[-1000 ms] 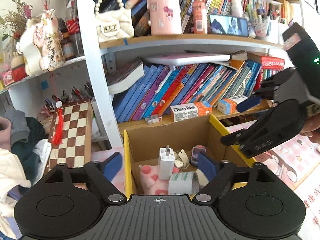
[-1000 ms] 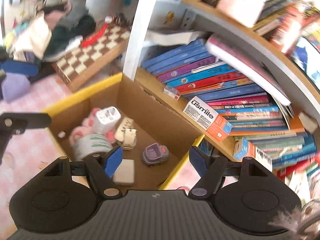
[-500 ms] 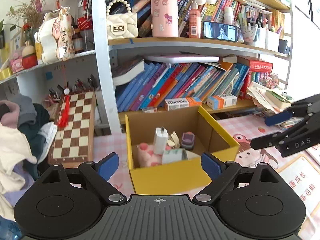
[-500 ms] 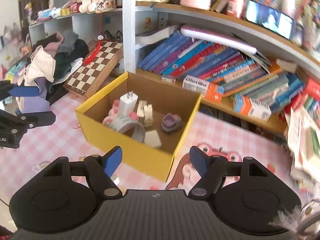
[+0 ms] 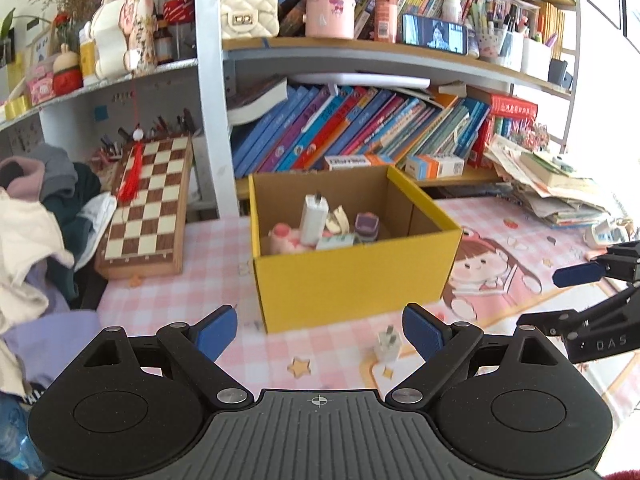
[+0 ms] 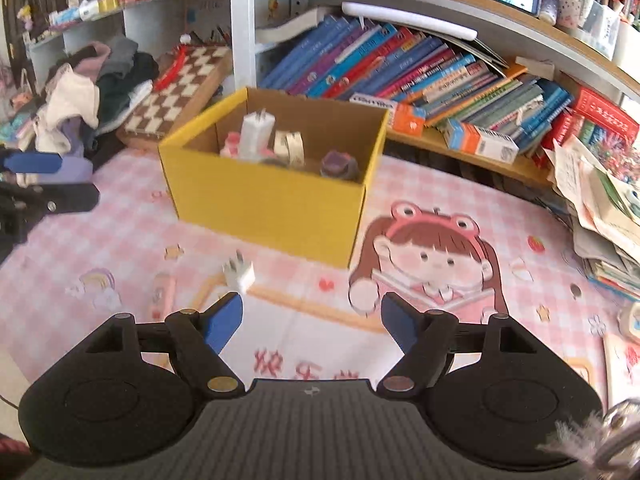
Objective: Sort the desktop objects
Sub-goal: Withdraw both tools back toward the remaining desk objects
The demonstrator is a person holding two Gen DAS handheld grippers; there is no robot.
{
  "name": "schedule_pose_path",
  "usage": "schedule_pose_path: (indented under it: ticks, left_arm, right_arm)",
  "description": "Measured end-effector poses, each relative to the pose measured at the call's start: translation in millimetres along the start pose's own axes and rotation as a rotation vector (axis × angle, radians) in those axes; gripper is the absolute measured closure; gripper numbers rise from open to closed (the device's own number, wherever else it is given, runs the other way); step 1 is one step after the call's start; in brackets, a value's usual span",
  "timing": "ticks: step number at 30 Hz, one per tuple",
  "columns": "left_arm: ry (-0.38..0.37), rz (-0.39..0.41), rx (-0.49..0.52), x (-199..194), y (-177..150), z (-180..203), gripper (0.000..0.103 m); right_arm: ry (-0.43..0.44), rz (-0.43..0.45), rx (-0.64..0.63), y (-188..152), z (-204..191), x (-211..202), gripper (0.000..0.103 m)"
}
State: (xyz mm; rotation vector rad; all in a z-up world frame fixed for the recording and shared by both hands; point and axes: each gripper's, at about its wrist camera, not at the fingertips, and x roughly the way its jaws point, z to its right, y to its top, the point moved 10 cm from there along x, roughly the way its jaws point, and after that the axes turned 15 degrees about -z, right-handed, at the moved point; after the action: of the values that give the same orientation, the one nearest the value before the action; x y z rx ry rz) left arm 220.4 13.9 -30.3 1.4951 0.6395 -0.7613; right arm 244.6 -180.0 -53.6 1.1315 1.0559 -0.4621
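Pink checkered desk mat [image 6: 120, 236] under crowded bookshelves [image 5: 360, 56] carries a yellow box [image 5: 352, 276]; both hand-held grippers gape, empty.

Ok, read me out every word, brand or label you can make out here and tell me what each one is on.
"DAS": on the black arm of the right gripper, seen from the left wrist.
Red Chinese characters on the pink desk mat: partly hidden, not readable.
Orange and white carton on the shelf: lettering blurred.
Book spines and the red book: print too small to read.
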Motion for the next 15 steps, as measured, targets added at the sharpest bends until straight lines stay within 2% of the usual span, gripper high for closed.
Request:
schedule_pose_path:
  ticks: [7,15]
  left_arm:
    - [0.015,-0.048,-0.037,4.9,-31.4,-8.4,0.011]
    - [0.026,-0.103,-0.051,12.9,-62.4,-9.7,0.011]
  right_arm:
    - [0.018,-0.025,0.101,-31.3,-6.9,7.1,0.028]
    - [0.047,-0.102,0.100,-68.6,-42.7,22.2,0.027]
